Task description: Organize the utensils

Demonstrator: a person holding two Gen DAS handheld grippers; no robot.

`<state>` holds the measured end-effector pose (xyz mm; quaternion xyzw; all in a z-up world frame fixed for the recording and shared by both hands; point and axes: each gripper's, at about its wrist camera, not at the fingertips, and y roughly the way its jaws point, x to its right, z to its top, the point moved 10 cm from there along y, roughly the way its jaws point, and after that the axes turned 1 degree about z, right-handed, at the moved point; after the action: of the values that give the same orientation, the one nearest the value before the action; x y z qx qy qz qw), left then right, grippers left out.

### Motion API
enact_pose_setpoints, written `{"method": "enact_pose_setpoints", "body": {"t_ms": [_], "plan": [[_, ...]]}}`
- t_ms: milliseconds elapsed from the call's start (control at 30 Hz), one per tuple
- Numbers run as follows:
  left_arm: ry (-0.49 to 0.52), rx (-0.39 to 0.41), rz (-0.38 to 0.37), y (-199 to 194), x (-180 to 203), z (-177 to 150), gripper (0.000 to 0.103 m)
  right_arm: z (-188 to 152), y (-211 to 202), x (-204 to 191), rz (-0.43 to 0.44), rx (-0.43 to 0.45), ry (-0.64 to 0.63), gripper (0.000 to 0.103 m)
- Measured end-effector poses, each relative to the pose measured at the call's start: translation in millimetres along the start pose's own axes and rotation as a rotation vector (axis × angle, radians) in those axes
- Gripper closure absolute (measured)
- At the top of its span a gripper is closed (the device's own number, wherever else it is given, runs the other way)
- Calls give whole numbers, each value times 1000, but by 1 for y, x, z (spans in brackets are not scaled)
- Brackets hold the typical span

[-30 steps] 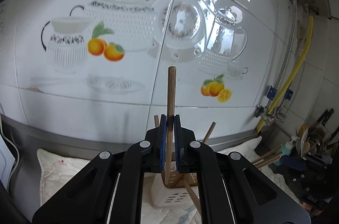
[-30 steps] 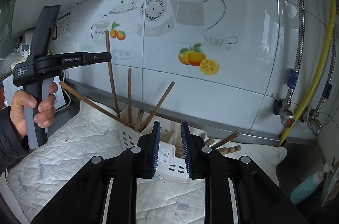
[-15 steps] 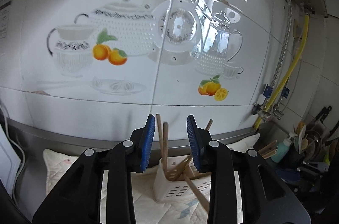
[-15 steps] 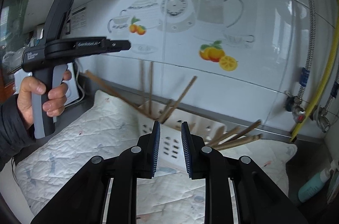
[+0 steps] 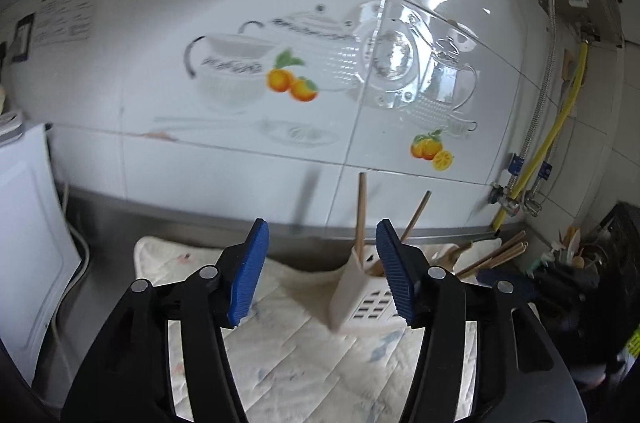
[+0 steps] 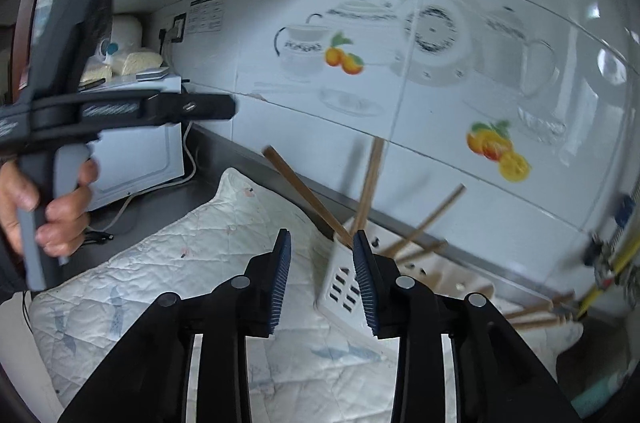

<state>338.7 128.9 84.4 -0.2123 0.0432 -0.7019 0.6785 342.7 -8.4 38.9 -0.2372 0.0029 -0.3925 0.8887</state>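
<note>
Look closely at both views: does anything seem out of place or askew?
Yes. Several wooden chopsticks lie loose on the quilted cloth right of the white holder, not standing in it. Those in the holder splay at different angles.

My left gripper (image 5: pixel 320 263) has glossy black plastic arms with round silver rivets at the joints, ending in blue ribbed pads. My right gripper (image 6: pixel 322 277) is built the same: black arms, silver rivets, blue ridged pads. From the right wrist I see my left hand (image 6: pixel 52 207) on a grey pistol grip under a black body with blurred white lettering and one silver screw.
</note>
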Motion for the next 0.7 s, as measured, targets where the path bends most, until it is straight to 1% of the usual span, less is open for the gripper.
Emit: {"method": "enact_pose_setpoints", "body": {"t_ms": [100, 167, 300, 333, 367, 400, 467, 567, 700], "plan": [[-30, 8, 2, -16, -12, -8, 40, 8, 11, -6, -13, -10, -38, 71], [-42, 12, -3, -23, -17, -12, 40, 13, 17, -9, -20, -12, -56, 71], [-36, 8, 15, -33, -24, -23, 37, 22, 31, -12, -49, -22, -94, 71], [-36, 5, 17, -34, -26, -25, 36, 23, 33, -13, -55, -26, -97, 72], [-37, 3, 19, -35, -27, -27, 36, 25, 36, -13, -62, -29, -101, 79], [-35, -2, 21, -35, -29, -29, 36, 26, 38, -13, -65, -36, -101, 89], [-24, -12, 40, -34, -32, -33, 36, 29, 40, -11, -76, -39, -95, 89], [-11, -24, 43, -33, -33, -38, 36, 36, 37, -6, -88, -34, -81, 91], [11, -45, 46, -31, -30, -47, 32, 47, 33, 13, -76, -42, -5, 92]]}}
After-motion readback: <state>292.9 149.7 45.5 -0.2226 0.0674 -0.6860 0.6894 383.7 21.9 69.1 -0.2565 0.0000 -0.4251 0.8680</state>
